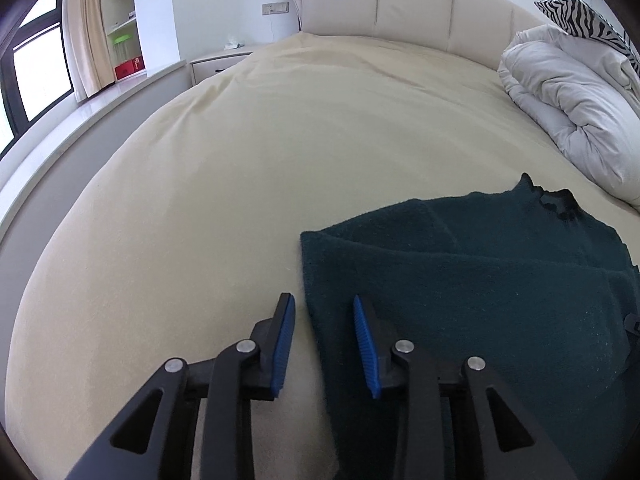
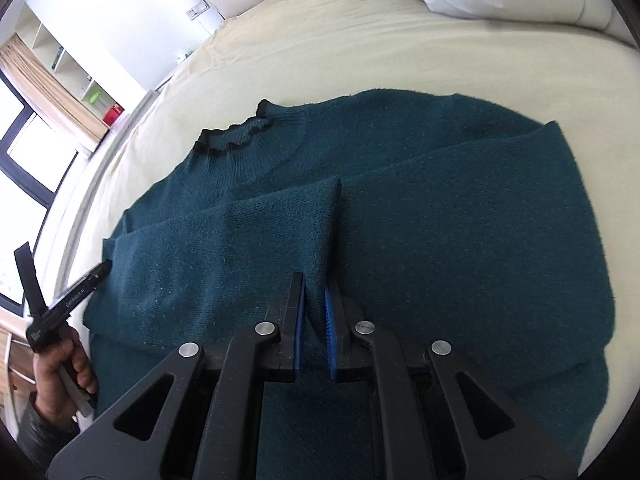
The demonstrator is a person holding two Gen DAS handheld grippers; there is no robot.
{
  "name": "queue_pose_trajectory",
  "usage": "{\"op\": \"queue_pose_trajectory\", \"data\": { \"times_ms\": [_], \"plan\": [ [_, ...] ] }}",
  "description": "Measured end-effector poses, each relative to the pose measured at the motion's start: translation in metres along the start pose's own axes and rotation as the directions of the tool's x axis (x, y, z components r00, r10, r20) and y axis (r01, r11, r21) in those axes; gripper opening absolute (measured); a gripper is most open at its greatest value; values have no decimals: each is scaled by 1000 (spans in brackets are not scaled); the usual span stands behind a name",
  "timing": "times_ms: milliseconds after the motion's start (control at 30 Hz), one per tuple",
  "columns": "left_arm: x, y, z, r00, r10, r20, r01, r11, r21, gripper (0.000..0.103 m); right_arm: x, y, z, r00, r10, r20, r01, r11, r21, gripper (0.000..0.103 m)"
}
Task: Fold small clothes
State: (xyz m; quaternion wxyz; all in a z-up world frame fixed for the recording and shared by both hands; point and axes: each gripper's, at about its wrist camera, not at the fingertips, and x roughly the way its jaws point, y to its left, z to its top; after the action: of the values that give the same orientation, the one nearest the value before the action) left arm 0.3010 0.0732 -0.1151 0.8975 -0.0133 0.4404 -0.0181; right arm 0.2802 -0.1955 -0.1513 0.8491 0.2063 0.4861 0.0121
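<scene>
Dark green sweater (image 2: 400,220) lies flat on cream bed (image 1: 240,160), sleeves folded in. Right gripper (image 2: 314,300) pinches a sleeve fold; left gripper (image 1: 324,312) hangs released w/ nothing between its pads.

Dark teal knit sweater (image 2: 440,240), flat on bed, sleeves folded inward

The sweater (image 2: 400,232) is a fuzzy, matt knitted cloth. The bed sheet (image 1: 240,168) is smooth, matt cloth. Each gripper (image 1: 324,312) is matt black plastic with shiny metal pins and ribbed blue pads (image 1: 366,340).
</scene>
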Motion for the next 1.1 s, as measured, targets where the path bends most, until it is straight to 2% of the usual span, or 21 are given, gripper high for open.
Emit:
{"op": "queue_pose_trajectory", "data": {
  "times_ms": [100,200,300,400,467,500,533,567,600,700,833,900,1033,1067,1100],
  "plan": [
    [2,6,1,1000,-30,-5,30,999,-28,35,6,-11,-6,999,34,3,-34,999,13,8],
    [-8,7,1,1000,-21,3,21,999,-37,35,-2,-26,-8,994,103,20,-104,992,67,7],
    [-33,5,-6,998,-2,58,4,1000,-24,34,-25,-21,-10,995,70,73,-74,996,55,13],
    [-50,-10,-21,994,27,106,-34,998,61,34,-47,-8,-14,981,127,149,-130,991,15,13],
    [-42,-18,-36,994,78,70,-87,987,138,35,-44,3,-19,984,121,130,-117,992,-37,13],
    [-35,-17,-40,996,80,47,-86,984,154,35,-35,7,-22,991,102,89,-97,994,-58,13],
    [-32,-10,-40,998,58,37,-62,990,126,38,-13,6,-28,999,53,-11,-54,996,-76,13],
    [-34,-3,-36,999,48,24,-50,995,91,41,-7,3,-30,998,57,-25,-59,995,-80,12],
    [-37,2,-32,999,51,14,-52,996,67,41,-13,-1,-32,996,83,13,-82,994,-71,12],
    [-47,21,-32,997,81,0,-80,996,29,41,-46,-14,-35,994,91,62,-92,996,12,14],
    [-90,57,-59,999,31,9,-30,997,-77,41,-101,-16,-51,988,67,140,-62,997,-41,15],
    [-114,70,-77,1000,-8,14,9,994,-113,46,-134,-17,-69,983,55,177,-42,996,-78,22],
    [-165,81,-123,989,-148,13,148,976,-162,62,-195,-32,-111,964,53,261,-32,996,-88,60],
    [-175,80,-134,984,-180,6,179,971,-162,66,-205,-35,-119,961,54,271,-33,996,-82,65],
    [-185,79,-146,976,-216,-6,212,965,-157,67,-217,-42,-130,960,52,276,-33,997,-73,65]
  ]
}}
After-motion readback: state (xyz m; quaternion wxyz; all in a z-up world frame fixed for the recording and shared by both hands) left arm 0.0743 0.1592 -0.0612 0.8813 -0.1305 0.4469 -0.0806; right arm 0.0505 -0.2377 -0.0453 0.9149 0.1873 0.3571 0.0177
